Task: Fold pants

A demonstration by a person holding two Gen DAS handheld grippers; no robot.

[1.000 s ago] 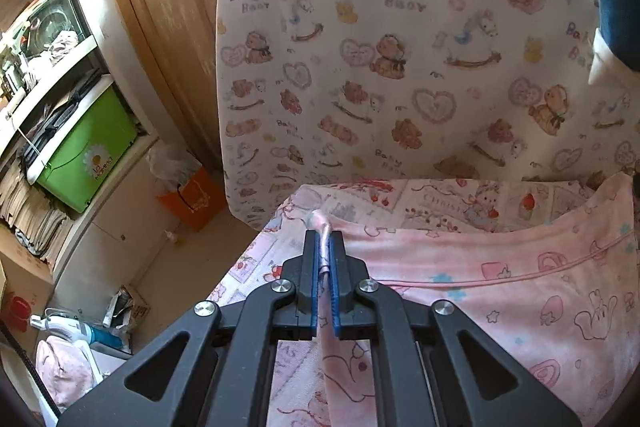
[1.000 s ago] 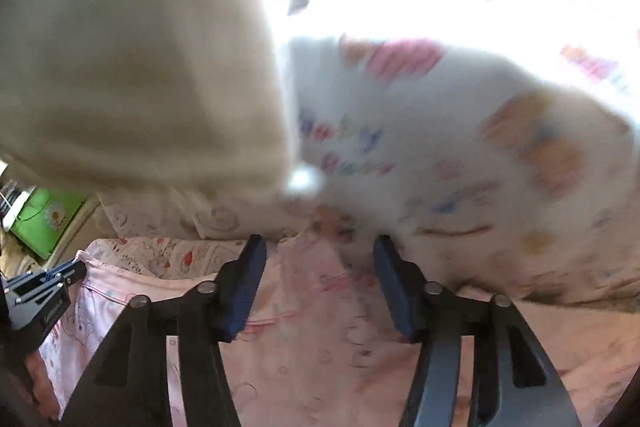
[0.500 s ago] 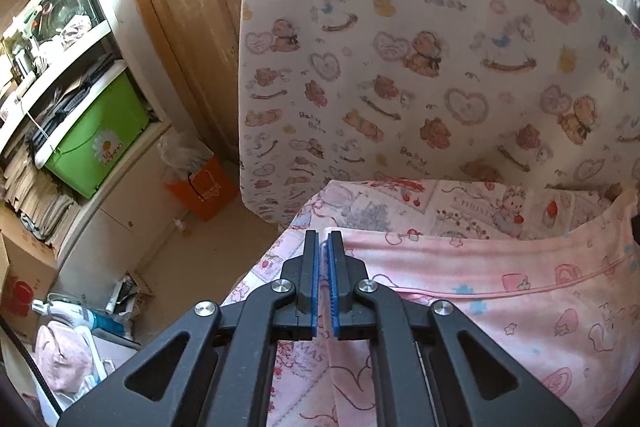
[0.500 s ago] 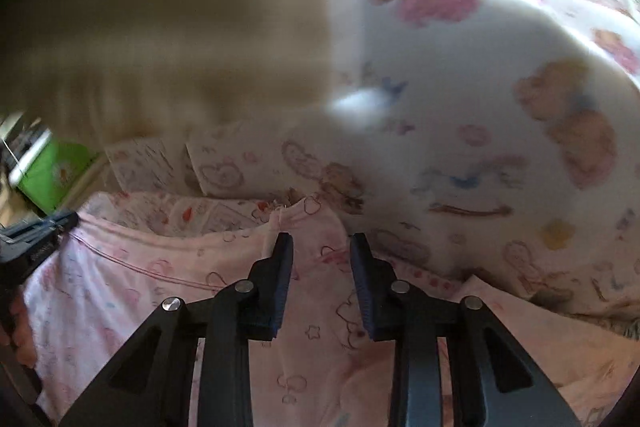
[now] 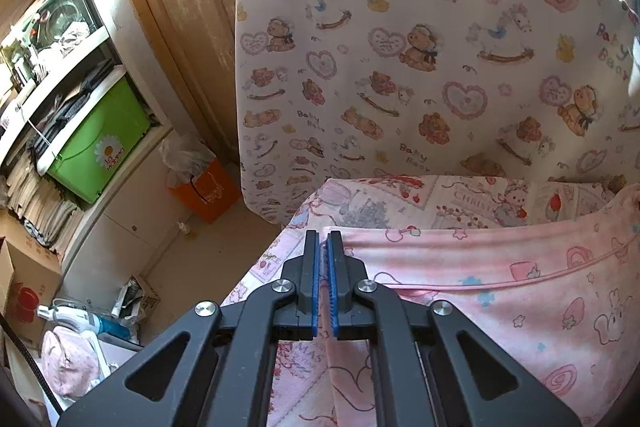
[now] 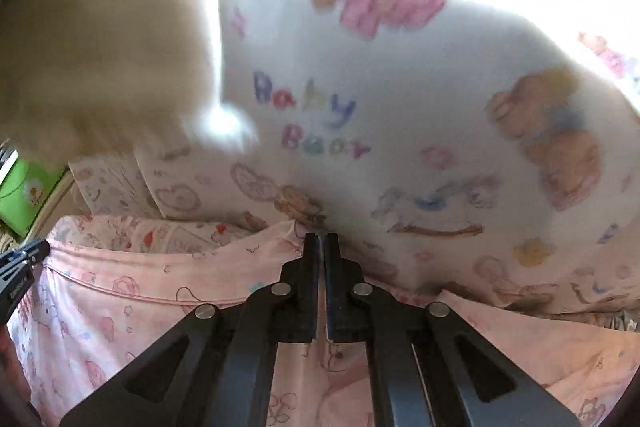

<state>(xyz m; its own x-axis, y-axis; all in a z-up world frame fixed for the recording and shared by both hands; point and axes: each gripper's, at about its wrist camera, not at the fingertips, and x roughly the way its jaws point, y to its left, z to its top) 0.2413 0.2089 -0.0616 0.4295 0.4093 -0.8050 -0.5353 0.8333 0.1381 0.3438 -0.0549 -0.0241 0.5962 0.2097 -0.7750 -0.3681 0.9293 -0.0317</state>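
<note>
The left gripper (image 5: pixel 323 241) has its jaws nearly together, with the edge of the pink pants (image 5: pixel 500 291) pinched between them. The right gripper (image 6: pixel 321 243) is also closed on the upper edge of the cloth. The pants lie just under and between both tools, on the printed bed sheet (image 5: pixel 440 201). The fabric looks thin, light and limp, so it will probably sag; holding it at the corners of the edge seems best.

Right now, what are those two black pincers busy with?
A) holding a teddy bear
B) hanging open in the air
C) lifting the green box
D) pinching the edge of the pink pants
D: the left gripper and right gripper are both closed on the pink pants.
</note>
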